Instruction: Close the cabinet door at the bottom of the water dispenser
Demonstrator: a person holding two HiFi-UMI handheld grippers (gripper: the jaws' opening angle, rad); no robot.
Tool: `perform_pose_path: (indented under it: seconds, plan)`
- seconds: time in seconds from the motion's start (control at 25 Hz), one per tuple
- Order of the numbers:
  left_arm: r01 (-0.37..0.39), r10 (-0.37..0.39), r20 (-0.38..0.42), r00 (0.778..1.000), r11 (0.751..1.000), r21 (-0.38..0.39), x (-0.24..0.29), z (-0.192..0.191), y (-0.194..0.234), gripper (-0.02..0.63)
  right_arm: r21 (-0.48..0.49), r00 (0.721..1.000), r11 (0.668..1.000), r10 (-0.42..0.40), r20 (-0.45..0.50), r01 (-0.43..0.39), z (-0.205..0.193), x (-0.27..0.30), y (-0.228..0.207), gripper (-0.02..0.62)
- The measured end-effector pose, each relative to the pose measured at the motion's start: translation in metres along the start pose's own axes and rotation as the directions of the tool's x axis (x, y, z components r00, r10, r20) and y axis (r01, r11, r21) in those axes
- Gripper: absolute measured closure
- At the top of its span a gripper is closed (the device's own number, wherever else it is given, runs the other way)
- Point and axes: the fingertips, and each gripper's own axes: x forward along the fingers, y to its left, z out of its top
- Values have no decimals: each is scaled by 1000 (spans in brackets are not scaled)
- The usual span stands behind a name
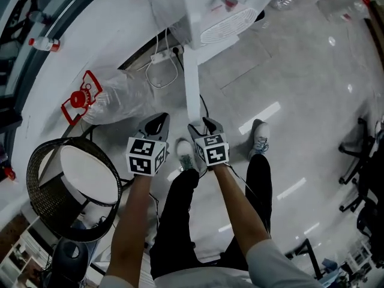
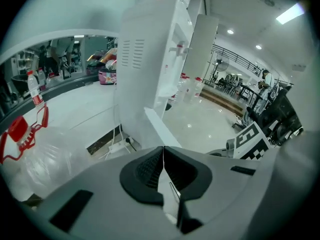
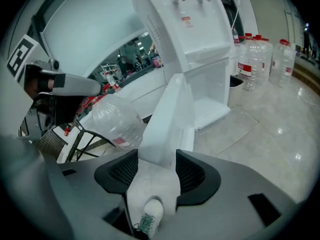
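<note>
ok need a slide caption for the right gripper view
right gripper, tongs open, framing the edge of the open cabinet door below the water dispenser

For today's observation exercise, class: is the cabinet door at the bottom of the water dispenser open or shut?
Open. The cabinet door stands swung out from the water dispenser, leaving the bottom compartment exposed.

Ceiling lights (image 2: 292, 13) in the upper right of the left gripper view cast streaks of glare on the glossy floor (image 1: 264, 116). The white water dispenser (image 3: 200, 34) nearly washes out. Wide-angle bending and dark corners ring both gripper views.
</note>
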Motion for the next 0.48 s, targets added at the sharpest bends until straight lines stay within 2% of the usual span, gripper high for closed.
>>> perform_pose_path:
  seconds: [0.2, 0.48]
  plan:
    - [61, -61, -7, 998, 998, 2, 37, 19, -47, 585, 82, 999, 996, -37, 27, 35, -2, -39, -55, 369]
    - [79, -79, -18, 997, 997, 20, 72, 45, -98, 586, 30, 994, 994, -107, 29, 107, 13, -71, -124, 383]
